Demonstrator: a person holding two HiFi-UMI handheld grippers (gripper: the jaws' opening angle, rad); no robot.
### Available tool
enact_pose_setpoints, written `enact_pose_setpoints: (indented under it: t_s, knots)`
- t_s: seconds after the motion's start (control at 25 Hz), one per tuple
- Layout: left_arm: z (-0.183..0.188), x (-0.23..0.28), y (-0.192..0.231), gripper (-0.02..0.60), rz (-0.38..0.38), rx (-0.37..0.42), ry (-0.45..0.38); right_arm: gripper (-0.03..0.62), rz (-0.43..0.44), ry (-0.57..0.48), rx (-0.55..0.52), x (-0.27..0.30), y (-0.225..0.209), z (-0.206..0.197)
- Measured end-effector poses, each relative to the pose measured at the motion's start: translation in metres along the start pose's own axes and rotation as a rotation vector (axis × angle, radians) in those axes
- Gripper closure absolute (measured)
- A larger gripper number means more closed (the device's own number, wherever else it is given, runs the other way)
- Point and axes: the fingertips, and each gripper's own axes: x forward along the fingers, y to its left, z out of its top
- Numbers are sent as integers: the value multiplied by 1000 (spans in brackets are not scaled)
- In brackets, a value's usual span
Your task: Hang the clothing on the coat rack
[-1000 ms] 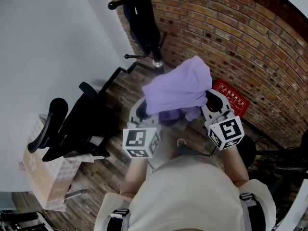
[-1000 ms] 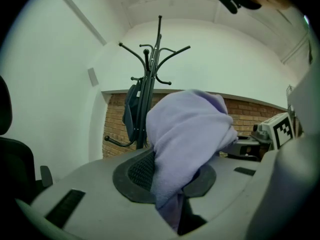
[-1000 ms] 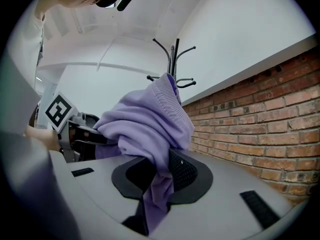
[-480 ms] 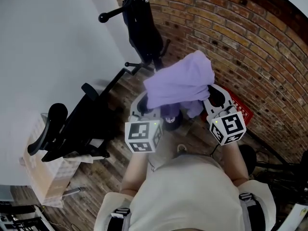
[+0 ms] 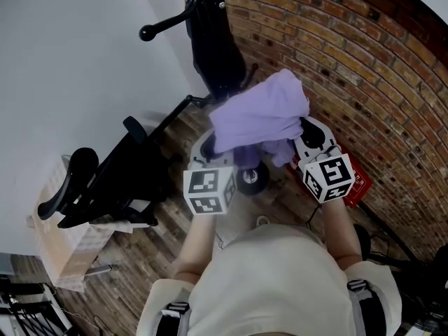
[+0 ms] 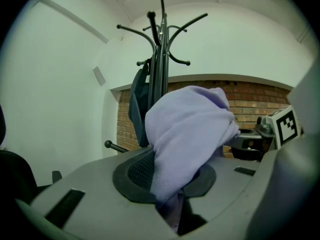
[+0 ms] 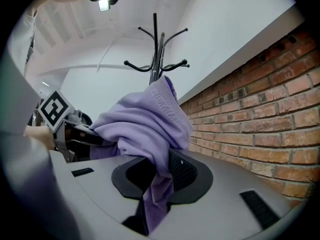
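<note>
Both tools have carried the garment (image 5: pixel 260 116) forward over the last second, so the rack (image 5: pixel 213 44) now stands just beyond the cloth in the head view, where it was farther off before. The grip has not changed.

The step in hand looks like the approach to a hook, and the hanging itself is not yet done. To do it well, the cloth needs lifting a good deal: in both gripper views the rack's curved arms sit well above the bundle. One side already carries a dark item (image 6: pixel 138 101), so a free arm is the better target. Since the garment is bunched between the two tools, I would draw them apart a little to open a loop or the collar edge, drop that over the hook's tip, and let go only once the cloth bears on it. The wall (image 5: pixel 364 61) is near on the right, so the swing should stay on the rack's open side.

The left tool (image 6: pixel 172 180) is nearly closed, its pads pinching a fold of the lilac cloth, which billows up over the jaws. The right tool (image 7: pixel 160 176) is the same, clamped on a ribbed edge whose tail hangs down between the jaws. The garment is held in the air between the two, clear of the floor and not touching the rack.
</note>
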Motion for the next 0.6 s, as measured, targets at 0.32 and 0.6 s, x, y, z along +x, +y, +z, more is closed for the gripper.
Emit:
enact_pose_setpoints:
  t_s: [0.32, 0.6]
  knots:
    - [-18, 23, 11, 512, 47, -9, 35, 539, 43, 38, 5, 28, -13, -23]
    - [-43, 35, 19, 511, 91, -13, 94, 539, 74, 79, 15, 44, -17, -48]
